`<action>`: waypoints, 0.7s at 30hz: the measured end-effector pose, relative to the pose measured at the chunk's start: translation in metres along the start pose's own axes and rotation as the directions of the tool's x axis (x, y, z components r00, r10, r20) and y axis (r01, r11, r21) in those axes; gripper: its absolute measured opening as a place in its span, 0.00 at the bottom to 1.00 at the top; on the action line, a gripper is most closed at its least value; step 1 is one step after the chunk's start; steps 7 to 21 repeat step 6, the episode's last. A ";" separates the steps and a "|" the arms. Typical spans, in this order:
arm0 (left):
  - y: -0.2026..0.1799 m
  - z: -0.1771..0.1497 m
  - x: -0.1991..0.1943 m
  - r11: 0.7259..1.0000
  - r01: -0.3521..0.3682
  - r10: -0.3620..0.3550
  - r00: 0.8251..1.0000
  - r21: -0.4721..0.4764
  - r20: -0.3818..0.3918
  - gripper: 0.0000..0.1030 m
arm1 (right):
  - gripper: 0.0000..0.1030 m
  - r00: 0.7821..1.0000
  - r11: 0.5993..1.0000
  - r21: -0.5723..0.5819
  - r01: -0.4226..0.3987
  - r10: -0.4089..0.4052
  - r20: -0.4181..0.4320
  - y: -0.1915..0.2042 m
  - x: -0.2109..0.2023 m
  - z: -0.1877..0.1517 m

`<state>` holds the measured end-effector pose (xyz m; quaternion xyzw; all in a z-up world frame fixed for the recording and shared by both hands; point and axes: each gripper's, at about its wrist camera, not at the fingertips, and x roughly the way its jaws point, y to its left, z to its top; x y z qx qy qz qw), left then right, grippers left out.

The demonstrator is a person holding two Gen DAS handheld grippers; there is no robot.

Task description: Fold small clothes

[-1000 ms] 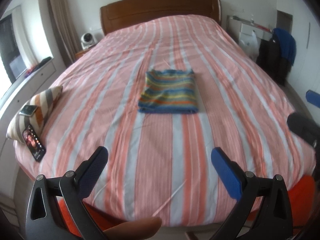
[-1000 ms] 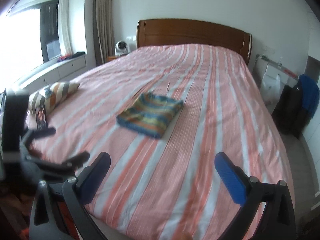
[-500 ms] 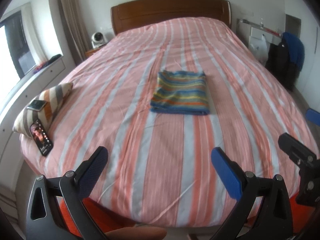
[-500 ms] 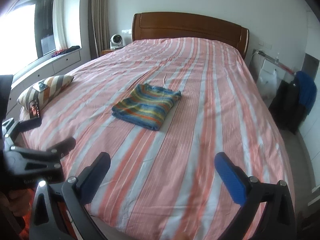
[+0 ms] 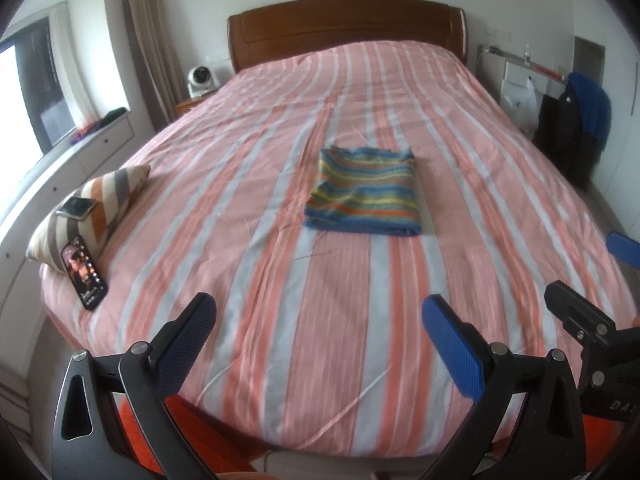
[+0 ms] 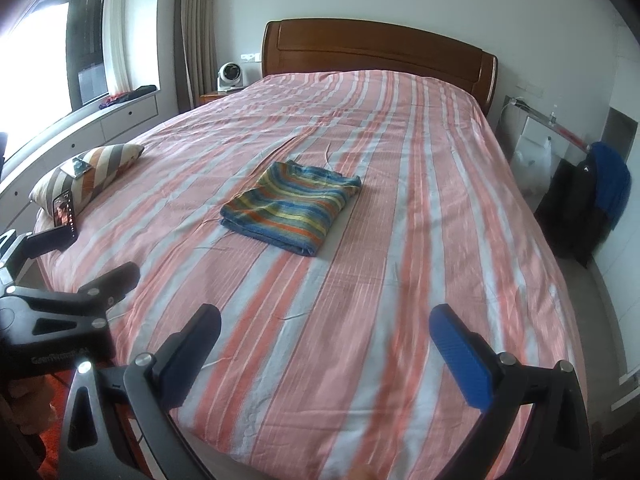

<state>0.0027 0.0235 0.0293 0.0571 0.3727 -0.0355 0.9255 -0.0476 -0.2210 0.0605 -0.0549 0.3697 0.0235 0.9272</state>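
Note:
A small striped garment (image 5: 366, 192) in blue, yellow and orange lies folded into a neat rectangle in the middle of the bed (image 5: 248, 184); the right wrist view shows the garment (image 6: 292, 208) too. My left gripper (image 5: 318, 336) hangs open over the foot of the bed, well short of the garment, nothing between its fingers. My right gripper (image 6: 326, 344) is open too, empty, above the bed's near corner. Each gripper shows at the edge of the other's view.
A striped pillow (image 5: 90, 208) with a phone (image 5: 76, 208) on top lies at the bed's left edge, another phone (image 5: 84, 276) leaning on it. A wooden headboard (image 5: 344, 28) stands at the far end. Dark bags and a blue cloth (image 5: 588, 120) sit on the right.
Both grippers have drawn back and risen from the bed, so the folded garment looks smaller and farther. The garment itself has not moved. Both jaws stayed open.

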 end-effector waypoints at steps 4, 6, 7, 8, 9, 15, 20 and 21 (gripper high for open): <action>0.000 0.002 -0.002 1.000 -0.018 0.018 1.000 -0.009 0.018 1.00 | 1.00 1.000 1.000 0.009 0.002 -0.002 0.002 -0.003 0.000 0.000; -0.002 0.001 -0.002 1.000 -0.023 0.023 0.999 0.003 0.026 1.00 | 1.00 1.000 1.000 0.011 0.000 0.000 0.003 -0.004 -0.001 0.000; -0.002 0.001 -0.002 1.000 -0.023 0.023 0.999 0.003 0.026 1.00 | 1.00 1.000 1.000 0.011 0.000 0.000 0.003 -0.004 -0.001 0.000; -0.002 0.001 -0.002 1.000 -0.023 0.023 0.999 0.003 0.026 1.00 | 1.00 1.000 1.000 0.011 0.000 0.000 0.003 -0.004 -0.001 0.000; -0.002 0.001 -0.002 1.000 -0.023 0.023 0.999 0.003 0.026 1.00 | 1.00 1.000 1.000 0.011 0.000 0.000 0.003 -0.004 -0.001 0.000; -0.002 0.001 -0.002 1.000 -0.023 0.023 0.999 0.003 0.026 1.00 | 1.00 1.000 1.000 0.011 0.000 0.000 0.003 -0.004 -0.001 0.000; -0.002 0.001 -0.002 1.000 -0.023 0.023 0.999 0.003 0.026 1.00 | 1.00 1.000 1.000 0.011 0.000 0.000 0.003 -0.004 -0.001 0.000; -0.002 0.001 -0.002 1.000 -0.023 0.023 0.999 0.003 0.026 1.00 | 1.00 1.000 1.000 0.011 0.000 0.000 0.003 -0.004 -0.001 0.000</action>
